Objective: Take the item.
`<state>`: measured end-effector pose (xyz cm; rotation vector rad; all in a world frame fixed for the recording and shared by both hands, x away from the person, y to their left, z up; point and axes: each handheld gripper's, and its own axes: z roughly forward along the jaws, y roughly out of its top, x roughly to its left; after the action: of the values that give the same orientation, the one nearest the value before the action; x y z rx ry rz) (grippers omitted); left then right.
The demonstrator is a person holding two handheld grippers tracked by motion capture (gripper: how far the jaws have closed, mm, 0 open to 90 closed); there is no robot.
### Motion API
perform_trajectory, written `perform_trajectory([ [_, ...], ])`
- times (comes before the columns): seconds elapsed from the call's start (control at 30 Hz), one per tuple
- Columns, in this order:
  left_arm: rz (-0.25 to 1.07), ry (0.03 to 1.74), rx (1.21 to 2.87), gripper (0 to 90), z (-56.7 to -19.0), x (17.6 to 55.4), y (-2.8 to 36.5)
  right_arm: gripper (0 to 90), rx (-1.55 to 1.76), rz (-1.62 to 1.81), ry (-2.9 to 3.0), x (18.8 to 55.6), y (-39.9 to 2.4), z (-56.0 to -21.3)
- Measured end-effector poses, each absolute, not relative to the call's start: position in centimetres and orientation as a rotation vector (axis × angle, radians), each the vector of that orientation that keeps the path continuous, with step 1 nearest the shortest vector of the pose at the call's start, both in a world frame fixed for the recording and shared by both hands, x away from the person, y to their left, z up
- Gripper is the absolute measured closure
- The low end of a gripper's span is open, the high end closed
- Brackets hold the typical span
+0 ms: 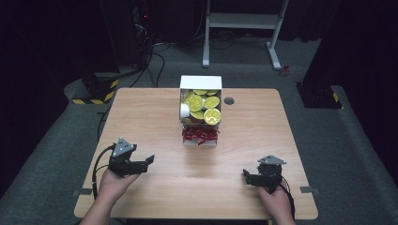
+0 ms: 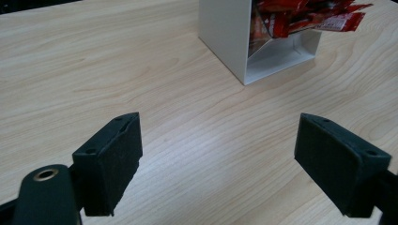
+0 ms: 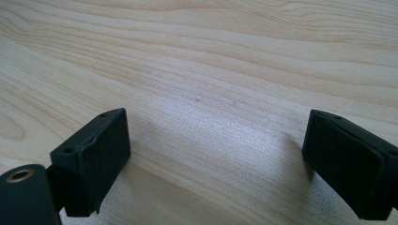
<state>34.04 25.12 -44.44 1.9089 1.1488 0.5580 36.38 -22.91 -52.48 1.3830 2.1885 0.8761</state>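
Nothing is under way: the left gripper (image 1: 141, 165) at the table's (image 1: 141, 117) seven o'clock and the right gripper (image 1: 253, 178) at five both gape, holding nothing. The box (image 1: 201, 82) at twelve holds yellow lids (image 1: 202, 104) (cups, perhaps). The left gripper view adds red packets (image 2: 309, 18) spilling from its open front.
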Motion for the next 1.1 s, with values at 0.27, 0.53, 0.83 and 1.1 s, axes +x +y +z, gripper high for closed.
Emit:
perform_trajectory([
  [0.27,0.563,1.092,1.879,16.0,-41.8,33.9,24.0,8.1,1.379,0.875,2.187,36.3,-23.0,-52.5],
  [0.53,0.576,1.037,1.845,15.9,-39.9,34.3,22.6,8.1,1.379,0.875,2.186,36.3,-23.0,-52.5],
  [0.83,0.587,0.975,1.826,15.9,-37.8,34.9,20.2,8.1,1.378,0.877,2.185,36.3,-23.0,-52.5],
  [1.1,0.614,0.923,1.816,16.0,-35.9,35.7,18.1,8.1,1.375,0.878,2.192,36.4,-22.9,-52.5],
])
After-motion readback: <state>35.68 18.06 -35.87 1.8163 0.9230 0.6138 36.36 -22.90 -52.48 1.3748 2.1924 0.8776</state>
